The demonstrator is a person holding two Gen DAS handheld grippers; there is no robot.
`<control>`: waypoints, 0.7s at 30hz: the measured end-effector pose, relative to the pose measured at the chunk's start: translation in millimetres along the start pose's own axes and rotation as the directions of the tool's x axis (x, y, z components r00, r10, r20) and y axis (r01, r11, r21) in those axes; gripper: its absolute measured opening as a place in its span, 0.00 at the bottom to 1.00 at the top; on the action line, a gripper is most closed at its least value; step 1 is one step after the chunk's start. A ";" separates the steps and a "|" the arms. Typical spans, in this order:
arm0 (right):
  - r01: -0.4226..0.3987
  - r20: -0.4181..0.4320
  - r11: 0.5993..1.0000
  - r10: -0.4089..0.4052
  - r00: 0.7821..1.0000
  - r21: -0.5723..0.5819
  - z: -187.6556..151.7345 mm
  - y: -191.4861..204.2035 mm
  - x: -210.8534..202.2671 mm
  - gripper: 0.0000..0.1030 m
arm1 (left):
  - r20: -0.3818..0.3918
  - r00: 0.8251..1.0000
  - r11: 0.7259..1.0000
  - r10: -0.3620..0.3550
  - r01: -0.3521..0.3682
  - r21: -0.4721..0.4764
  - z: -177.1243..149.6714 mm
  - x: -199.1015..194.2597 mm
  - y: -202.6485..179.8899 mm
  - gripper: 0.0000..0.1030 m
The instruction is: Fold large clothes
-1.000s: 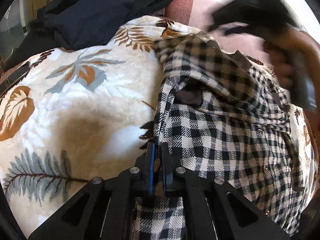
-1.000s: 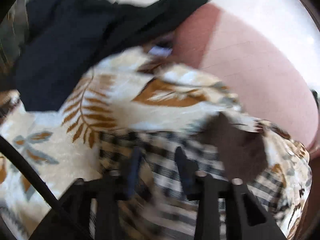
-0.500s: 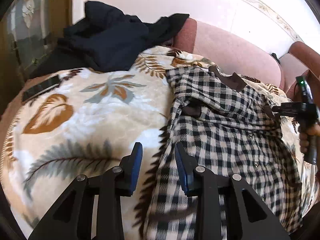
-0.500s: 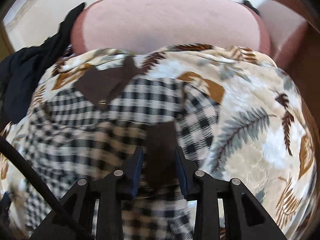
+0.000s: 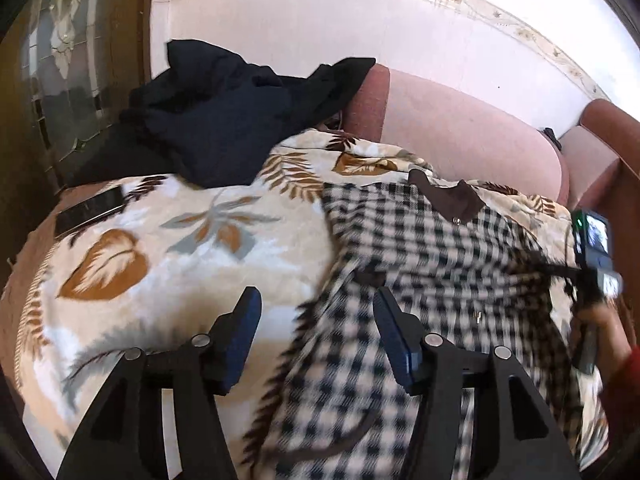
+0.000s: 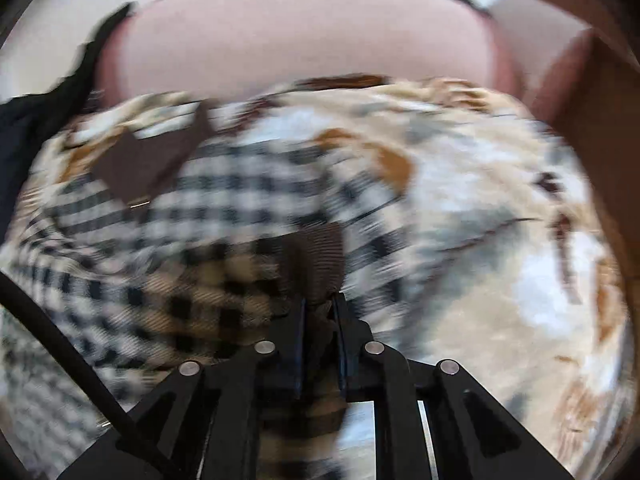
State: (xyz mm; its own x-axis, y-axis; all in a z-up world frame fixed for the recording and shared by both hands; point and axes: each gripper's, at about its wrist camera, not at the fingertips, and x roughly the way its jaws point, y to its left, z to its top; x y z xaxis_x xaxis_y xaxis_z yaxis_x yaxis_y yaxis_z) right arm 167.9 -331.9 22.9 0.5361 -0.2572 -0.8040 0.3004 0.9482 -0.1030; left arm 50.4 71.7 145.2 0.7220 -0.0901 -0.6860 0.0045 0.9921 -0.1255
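Note:
A black-and-white checked shirt (image 5: 420, 264) with a brown collar lies on a leaf-print blanket (image 5: 168, 256) over a pink sofa. My left gripper (image 5: 316, 312) is wide open and empty, hovering over the shirt's left edge. My right gripper (image 6: 320, 312) is shut on the shirt's brown sleeve cuff (image 6: 320, 256), with the shirt (image 6: 224, 200) spread out beyond it. The right gripper also shows at the right edge of the left wrist view (image 5: 588, 264), held in a hand.
A pile of dark navy clothes (image 5: 240, 116) sits at the back left of the sofa. A dark phone-like slab (image 5: 90, 208) lies on the blanket's left edge. The pink sofa back (image 5: 460, 136) and brown armrest (image 5: 612, 136) bound the far side.
My left gripper let go of the shirt edge, opened wide and pulled back. My right gripper closed on the brown cuff, and the view is blurred with motion.

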 end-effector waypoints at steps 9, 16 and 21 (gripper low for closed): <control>-0.273 0.142 0.962 0.273 0.951 -0.020 -10.2 -12.7 -67.1 0.44 | -0.126 0.991 0.996 0.038 -0.027 0.086 29.7 122.6 -70.8 0.56; -0.477 -0.033 0.879 0.477 0.878 0.005 -17.3 39.6 -17.5 0.44 | -0.227 0.959 0.979 0.170 -0.139 0.147 19.3 193.0 -81.2 0.66; -0.406 -0.053 0.914 0.406 0.912 0.004 -44.3 28.9 -1.4 0.26 | -0.233 0.967 0.990 0.106 -0.082 0.111 14.6 192.8 -54.2 0.76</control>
State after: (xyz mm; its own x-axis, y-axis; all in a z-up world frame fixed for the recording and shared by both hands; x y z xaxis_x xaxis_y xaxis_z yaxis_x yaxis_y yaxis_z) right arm 140.9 -295.9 -4.9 0.5690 0.1603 -0.8065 0.0597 0.9702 0.2350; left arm 199.4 1.8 30.2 0.5370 -0.0024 -0.8436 0.0224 0.9997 0.0114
